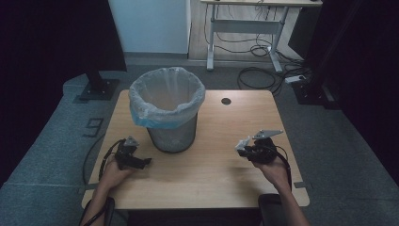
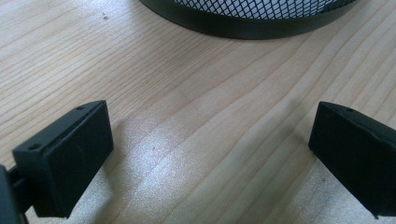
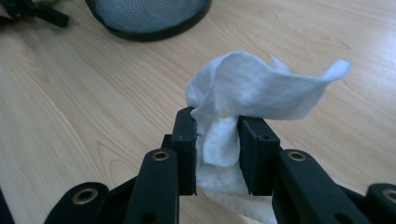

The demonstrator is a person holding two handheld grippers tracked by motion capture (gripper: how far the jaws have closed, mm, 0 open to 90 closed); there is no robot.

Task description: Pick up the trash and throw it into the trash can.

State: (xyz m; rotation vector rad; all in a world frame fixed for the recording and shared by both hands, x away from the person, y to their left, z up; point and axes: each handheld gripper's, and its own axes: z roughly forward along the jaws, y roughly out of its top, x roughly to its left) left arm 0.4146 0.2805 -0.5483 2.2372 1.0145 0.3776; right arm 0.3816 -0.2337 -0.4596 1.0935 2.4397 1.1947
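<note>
A black mesh waste bin lined with a pale plastic bag stands on the wooden table, left of centre. My right gripper is shut on a crumpled white tissue, which bulges above its jaws and hangs below them. In the high view that right gripper is held over the table to the right of the bin, with the tissue at its tip. My left gripper rests low on the table just left of the bin's base. Its jaws stand wide open over bare wood, the bin's rim just ahead.
A small dark round hole sits near the table's far edge. Beyond the table are a desk frame, loose cables on the floor and a black stand base at the left. Dark curtains flank both sides.
</note>
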